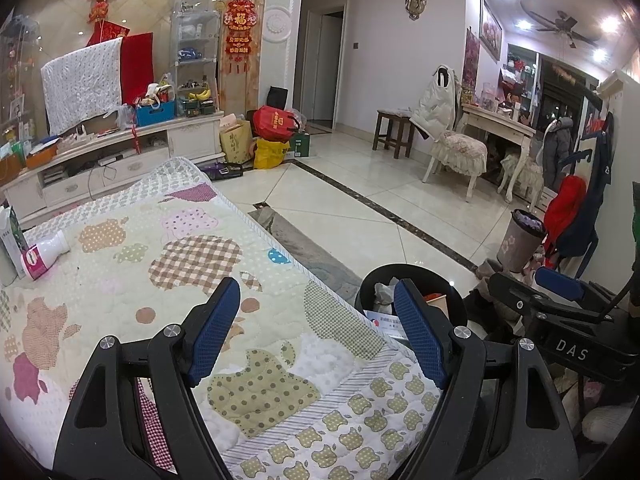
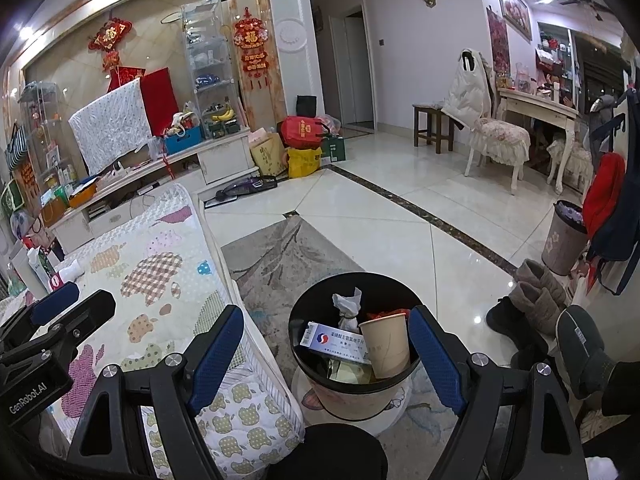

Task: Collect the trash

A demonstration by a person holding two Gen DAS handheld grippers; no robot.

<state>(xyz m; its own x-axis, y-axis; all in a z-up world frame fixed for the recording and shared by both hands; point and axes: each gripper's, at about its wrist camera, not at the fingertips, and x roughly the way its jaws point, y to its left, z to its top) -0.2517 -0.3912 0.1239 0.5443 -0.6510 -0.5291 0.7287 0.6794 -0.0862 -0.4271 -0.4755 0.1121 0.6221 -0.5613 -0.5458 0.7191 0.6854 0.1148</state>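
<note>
Left hand-held gripper: jaws spread wide, nothing between them, hovering over the quilted bed. Right hand-held gripper: likewise spread and empty, poised above the black bin on the floor beside the bed.

Remaining trash on the bed: a white bottle with a pink label, lying on its side at about 10 o'clock from the left gripper, well apart from it, beside a carton standing at the bed's edge. Judgement: plastic, light, probably empty, smooth and inclined to roll; best pinched across the body at mid-length. Its label cannot be read.

In the bin: a paper cup, a white-and-blue box with Chinese print too small to read, and crumpled paper.

Legible writing: "DAS" on the right gripper's body, "GenRobot.AI" on the left's.
</note>
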